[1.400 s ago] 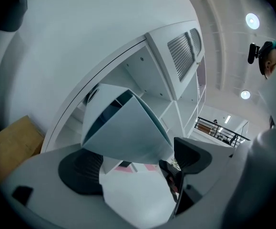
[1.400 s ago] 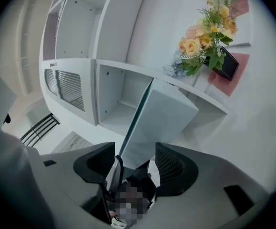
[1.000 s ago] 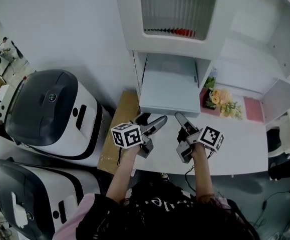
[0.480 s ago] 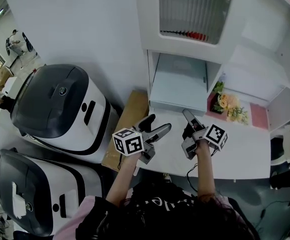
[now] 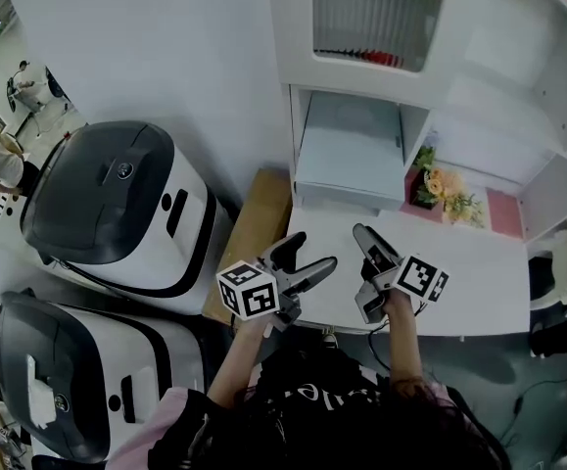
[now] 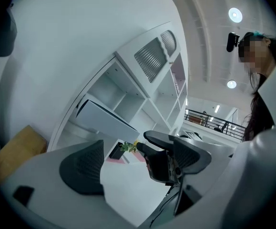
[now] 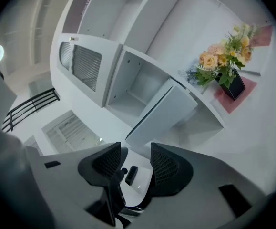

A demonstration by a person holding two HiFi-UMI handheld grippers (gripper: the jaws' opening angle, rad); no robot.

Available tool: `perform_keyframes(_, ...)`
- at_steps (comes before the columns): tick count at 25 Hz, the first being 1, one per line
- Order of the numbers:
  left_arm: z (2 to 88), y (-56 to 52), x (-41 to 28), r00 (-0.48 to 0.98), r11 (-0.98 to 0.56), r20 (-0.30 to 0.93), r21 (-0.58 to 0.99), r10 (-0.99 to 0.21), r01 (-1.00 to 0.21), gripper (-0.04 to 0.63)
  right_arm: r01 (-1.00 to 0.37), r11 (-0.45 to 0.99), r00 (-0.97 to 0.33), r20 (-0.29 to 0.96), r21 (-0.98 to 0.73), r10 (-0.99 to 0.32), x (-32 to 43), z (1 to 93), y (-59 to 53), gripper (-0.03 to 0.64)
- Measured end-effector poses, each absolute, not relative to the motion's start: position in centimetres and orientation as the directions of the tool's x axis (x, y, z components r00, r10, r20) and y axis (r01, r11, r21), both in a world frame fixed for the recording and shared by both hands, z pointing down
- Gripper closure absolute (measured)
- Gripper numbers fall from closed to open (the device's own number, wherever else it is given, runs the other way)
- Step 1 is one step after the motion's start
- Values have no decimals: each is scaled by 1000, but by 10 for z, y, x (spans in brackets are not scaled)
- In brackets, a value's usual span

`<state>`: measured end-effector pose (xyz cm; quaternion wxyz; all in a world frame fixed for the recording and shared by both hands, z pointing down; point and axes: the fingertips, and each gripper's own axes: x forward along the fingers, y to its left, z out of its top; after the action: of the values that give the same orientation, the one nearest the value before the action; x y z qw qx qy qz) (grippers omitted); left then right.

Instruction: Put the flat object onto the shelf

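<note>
Pulling back, my left tongs [image 5: 310, 255] and my right tongs [image 5: 369, 241] are leaving the flat white rectangular panel [image 5: 350, 150] they were clamping a moment ago. I am facing the tall white shelf unit [image 5: 288, 57], which is standing over the white worktop [image 5: 459, 282]. The panel is lying flat in its lower open compartment. My left tongs are hanging open and empty; my right tongs, just narrowing, are apart with nothing between them.

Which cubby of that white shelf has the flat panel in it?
The low cubby directly beneath the slatted door. The flat panel lies in it, while the neighbouring cubbies look bare.
</note>
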<state>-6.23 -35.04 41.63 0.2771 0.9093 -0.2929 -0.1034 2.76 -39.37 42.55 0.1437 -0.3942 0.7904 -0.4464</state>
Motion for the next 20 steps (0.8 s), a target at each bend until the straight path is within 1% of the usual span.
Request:
perform_keyframes(3, 416, -330, -64, 819, -689, -23, 554, -573, -467, 141, -520, 322, -650, 122, -792, -750, 21, 422, -372, 416)
perform_keyframes(11, 438, -262, -71, 874, -722, 19, 555, -485, -413, 143, -490, 333, -633, 66, -805, -771, 5, 424, -307, 447)
perform_keyframes(14, 456, -243, -76, 887, -716, 33, 577, -461, -394, 143, -515, 283, -597, 101, -809, -796, 5, 440, -281, 459)
perform_keyframes(20, 476, -213, -80, 902, -705, 36, 612, -429, -359, 143, -539, 244, -583, 148, -807, -799, -1, 459, -238, 485)
